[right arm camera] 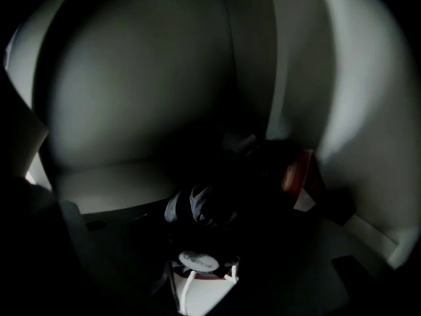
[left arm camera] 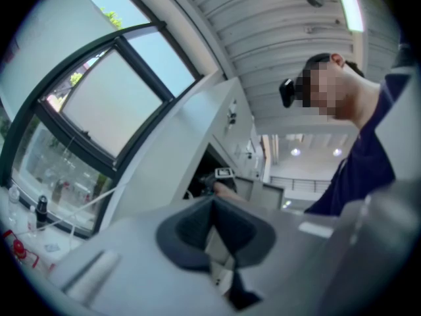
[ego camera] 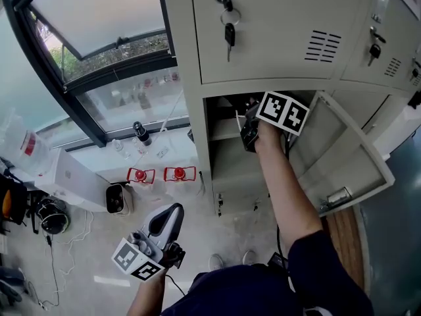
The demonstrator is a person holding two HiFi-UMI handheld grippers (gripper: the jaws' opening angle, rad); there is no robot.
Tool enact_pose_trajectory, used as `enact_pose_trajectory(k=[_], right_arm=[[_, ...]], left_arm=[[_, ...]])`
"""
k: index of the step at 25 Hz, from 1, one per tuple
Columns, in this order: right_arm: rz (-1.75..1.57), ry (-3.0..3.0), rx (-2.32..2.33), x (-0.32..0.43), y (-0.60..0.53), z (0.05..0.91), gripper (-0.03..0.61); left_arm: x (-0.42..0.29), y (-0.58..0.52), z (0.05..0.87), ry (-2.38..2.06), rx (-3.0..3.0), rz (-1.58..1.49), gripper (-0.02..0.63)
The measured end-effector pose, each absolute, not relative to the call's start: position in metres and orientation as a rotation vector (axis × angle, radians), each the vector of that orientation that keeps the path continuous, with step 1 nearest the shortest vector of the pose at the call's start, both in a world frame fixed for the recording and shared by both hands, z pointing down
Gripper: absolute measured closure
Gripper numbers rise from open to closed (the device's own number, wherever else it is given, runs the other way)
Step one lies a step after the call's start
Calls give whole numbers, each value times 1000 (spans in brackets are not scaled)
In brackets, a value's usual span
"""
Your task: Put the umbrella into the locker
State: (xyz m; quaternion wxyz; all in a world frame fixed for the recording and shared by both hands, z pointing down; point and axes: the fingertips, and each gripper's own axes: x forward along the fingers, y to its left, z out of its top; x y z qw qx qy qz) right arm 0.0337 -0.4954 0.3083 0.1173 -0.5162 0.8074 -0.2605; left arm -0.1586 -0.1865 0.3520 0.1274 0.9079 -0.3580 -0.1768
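Observation:
The beige locker (ego camera: 263,45) has its lower compartment (ego camera: 227,166) open, with the door (ego camera: 342,157) swung out to the right. My right gripper (ego camera: 250,129) reaches into that opening, shut on the dark folded umbrella (ego camera: 247,137). In the right gripper view the umbrella (right arm camera: 197,206) lies between the jaws in the dim compartment, with its white cap and cord (right arm camera: 197,262) nearest the camera. An orange-red thing (right arm camera: 296,173) lies further in. My left gripper (ego camera: 172,210) hangs low at the left, away from the locker. Its dark pads (left arm camera: 191,232) meet with nothing between them.
Keys (ego camera: 229,31) hang from the lock of the upper door. Left of the locker is a window sill with a dark bottle (ego camera: 141,133) and two red items (ego camera: 179,173). A white box (ego camera: 72,176), bags and cables lie on the floor. The person's shoes (ego camera: 217,262) are below the opening.

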Motion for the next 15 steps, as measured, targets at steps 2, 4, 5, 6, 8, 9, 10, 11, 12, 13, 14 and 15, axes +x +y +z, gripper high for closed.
enact_pose_trajectory(k=[2, 4, 5, 6, 8, 9, 10, 11, 12, 13, 14, 15], right_arm=[[-735, 2401, -1575, 32, -500, 320, 367], [-654, 2465, -1643, 28, -501, 325, 353], [-611, 2493, -1677, 26, -501, 326, 345], [-569, 2518, -1709, 25, -501, 327, 337], [-480, 2567, -1776, 23, -499, 331, 327], [-432, 2597, -1807, 21, -498, 334, 325], [-381, 2631, -1835, 18, -497, 336, 325], [-330, 2667, -1859, 15, -496, 339, 325], [-281, 2702, -1880, 12, -495, 341, 325], [-242, 2732, -1893, 9, -494, 343, 323], [-217, 2754, -1895, 7, -492, 344, 311], [-206, 2768, -1887, 5, -491, 344, 296]], left_arm=[[-159, -188, 354, -1041, 2637, -510, 611], [-158, -188, 355, -1039, 2633, -507, 611], [-158, -189, 356, -1037, 2633, -505, 611], [-157, -189, 356, -1035, 2634, -503, 611], [-157, -188, 357, -1031, 2635, -500, 611], [-156, -187, 358, -1028, 2634, -499, 611], [-156, -187, 358, -1025, 2633, -500, 611], [-155, -186, 359, -1022, 2632, -500, 611], [-154, -185, 359, -1019, 2631, -500, 611], [-154, -184, 360, -1016, 2631, -499, 611], [-153, -183, 360, -1014, 2630, -498, 611], [-153, -182, 361, -1013, 2630, -497, 611]])
